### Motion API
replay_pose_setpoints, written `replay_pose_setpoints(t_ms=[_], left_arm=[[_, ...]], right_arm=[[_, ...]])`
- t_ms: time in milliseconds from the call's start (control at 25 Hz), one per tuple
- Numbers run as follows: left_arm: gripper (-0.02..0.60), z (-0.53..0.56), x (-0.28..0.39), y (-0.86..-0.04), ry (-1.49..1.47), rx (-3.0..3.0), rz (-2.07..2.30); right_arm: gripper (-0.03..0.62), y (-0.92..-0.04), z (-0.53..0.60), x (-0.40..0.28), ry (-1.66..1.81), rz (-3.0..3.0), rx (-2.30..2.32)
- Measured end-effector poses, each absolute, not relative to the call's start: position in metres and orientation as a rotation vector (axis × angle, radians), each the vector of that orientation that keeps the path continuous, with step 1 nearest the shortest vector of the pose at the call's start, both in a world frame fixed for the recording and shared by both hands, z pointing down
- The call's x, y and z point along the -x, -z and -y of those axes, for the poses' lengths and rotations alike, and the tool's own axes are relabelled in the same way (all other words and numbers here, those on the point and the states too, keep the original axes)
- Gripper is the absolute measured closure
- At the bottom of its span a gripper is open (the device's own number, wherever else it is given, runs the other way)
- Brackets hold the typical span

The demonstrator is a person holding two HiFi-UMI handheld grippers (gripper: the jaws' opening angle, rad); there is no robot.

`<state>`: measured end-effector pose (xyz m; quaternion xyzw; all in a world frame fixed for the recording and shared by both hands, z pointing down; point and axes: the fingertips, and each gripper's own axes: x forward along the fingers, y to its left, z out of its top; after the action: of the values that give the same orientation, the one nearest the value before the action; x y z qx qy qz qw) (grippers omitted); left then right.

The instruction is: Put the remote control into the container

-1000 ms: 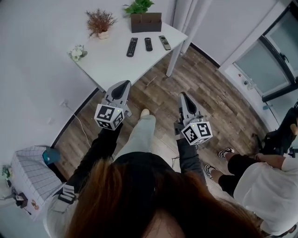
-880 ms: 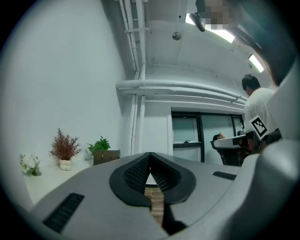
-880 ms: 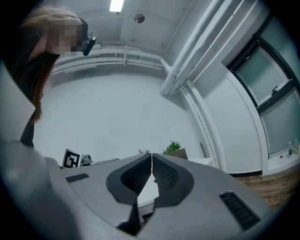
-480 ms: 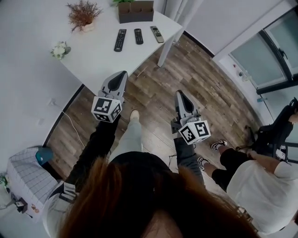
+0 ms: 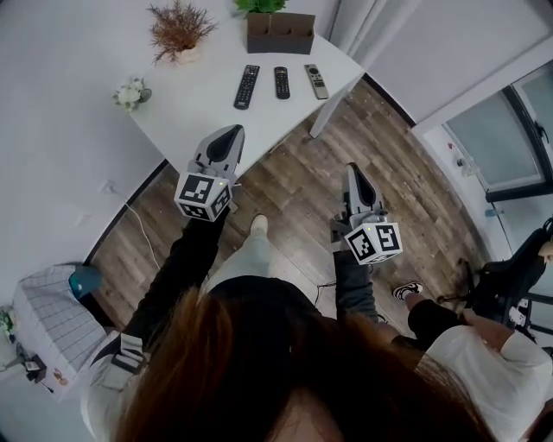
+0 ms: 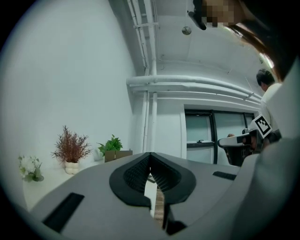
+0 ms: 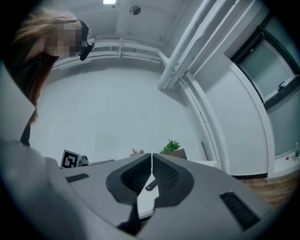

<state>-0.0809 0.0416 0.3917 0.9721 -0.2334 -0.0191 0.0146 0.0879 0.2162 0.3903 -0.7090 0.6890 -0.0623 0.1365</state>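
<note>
The white worktop [image 5: 194, 108] stands ahead of the person on a wooden floor [image 5: 294, 186]. Both tongs hang in the air and touch nothing. The left tongs [image 5: 231, 131] show against the worktop's near edge, and the right tongs [image 5: 352, 170] are over the floor. Each pair's jaws are pressed together at the tips with nothing between them. The brown container [image 5: 280, 33] sits at the worktop's far edge. The frame cuts off the green plant [image 5: 259, 5] behind it. Three remote controls [image 5: 282, 82] lie side by side just in front of the container, apart from one another, their buttons too small to make out.
</note>
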Motion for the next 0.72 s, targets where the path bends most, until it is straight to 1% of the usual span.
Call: replay_pose_setpoints(t_ms=[280,720], left_arm=[[0.572,0.000,0.065,-0.375,0.126,-3.007,0.754],[0.572,0.089,0.086,-0.358,0.171,-2.970,0.894]], right_arm=[[0.574,-0.368,-0.166,-0.110,0.156,-2.029,2.058],[0.574,-0.332,-0.059,-0.109,0.060,-2.132,1.975]])
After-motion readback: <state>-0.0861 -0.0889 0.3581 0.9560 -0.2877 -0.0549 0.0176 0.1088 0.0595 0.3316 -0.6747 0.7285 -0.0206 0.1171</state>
